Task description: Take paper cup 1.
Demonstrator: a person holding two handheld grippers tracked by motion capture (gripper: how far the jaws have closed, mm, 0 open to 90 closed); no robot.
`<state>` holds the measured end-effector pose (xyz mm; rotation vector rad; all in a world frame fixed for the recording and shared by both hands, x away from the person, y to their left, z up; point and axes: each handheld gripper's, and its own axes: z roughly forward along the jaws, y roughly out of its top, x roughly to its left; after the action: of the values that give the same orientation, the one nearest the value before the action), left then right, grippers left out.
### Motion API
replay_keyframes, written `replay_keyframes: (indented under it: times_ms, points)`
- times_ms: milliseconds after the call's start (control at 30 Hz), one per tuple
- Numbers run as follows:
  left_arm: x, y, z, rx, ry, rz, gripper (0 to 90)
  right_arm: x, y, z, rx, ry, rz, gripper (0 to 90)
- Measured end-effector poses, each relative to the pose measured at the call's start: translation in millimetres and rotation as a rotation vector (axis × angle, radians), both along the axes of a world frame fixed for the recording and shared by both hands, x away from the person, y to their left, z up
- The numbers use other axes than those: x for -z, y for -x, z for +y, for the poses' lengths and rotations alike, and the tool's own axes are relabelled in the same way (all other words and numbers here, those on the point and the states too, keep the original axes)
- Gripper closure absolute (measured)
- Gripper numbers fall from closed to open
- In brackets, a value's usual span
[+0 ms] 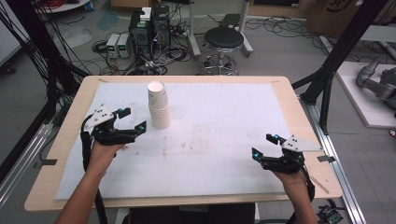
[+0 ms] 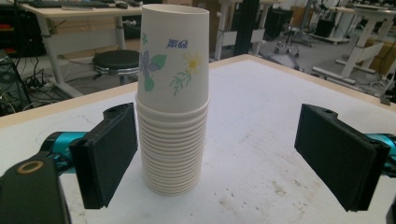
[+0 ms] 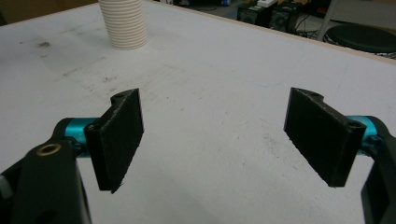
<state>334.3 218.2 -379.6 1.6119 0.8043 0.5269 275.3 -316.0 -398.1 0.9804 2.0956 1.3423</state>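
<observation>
Cup stack (image 1: pixel 159 108): one stack, far left of the table (image 1: pixel 280 100), cup count unreadable and its top cropped in your right gripper view. Your left gripper (image 1: pixel 131 119) gapes wide just beside it; right gripper (image 1: pixel 264 145) wide too, holding nothing.

Small blue print on top paper cup (image 2: pixel 173 56) of stack, above flower motifs; upside down, characters not legible.

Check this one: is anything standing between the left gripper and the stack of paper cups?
Nothing visible is. The left gripper has its jaws open and aimed at the stack of paper cups, with bare white table cover between them. The stack is close ahead, not yet between the jaws.
</observation>
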Motion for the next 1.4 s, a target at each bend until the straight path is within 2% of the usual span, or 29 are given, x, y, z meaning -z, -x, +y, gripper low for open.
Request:
replay_keyframes:
  times_ms: [100, 367, 533, 700, 800, 1133, 1400]
  points:
    - [-6.9, -8.2, -2.1, -0.006, -0.001, 0.012, 13.2, 0.4, -0.7, 1.1, -0.003, 0.003, 0.0, 20.1]
    - [-29.1, -32.4, -10.0, -0.027, -0.04, 0.015, 13.2, -0.7, -1.6, 1.8, -0.009, 0.001, -0.005, 20.1]
    - [-39.7, -53.7, -21.2, -0.027, -0.052, 0.028, 13.2, -1.4, -1.7, 2.6, -0.011, -0.001, -0.002, 20.1]
    - [-42.2, -67.1, -29.3, -0.033, -0.077, 0.045, 13.2, -1.6, -1.8, 2.6, -0.011, -0.004, -0.001, 20.1]
    - [-42.4, -76.4, -34.3, -0.029, -0.079, 0.056, 13.2, -1.2, -2.0, 1.8, -0.01, -0.003, -0.001, 20.1]
    - [-33.2, -92.1, -41.6, -0.019, -0.075, 0.087, 13.4, -1.6, -1.3, 0.3, -0.004, -0.009, 0.005, 20.1]
    - [-27.1, -98.8, -43.4, 0.009, -0.064, 0.096, 23.6, -1.3, -1.9, 0.1, -0.004, -0.009, 0.004, 20.2]
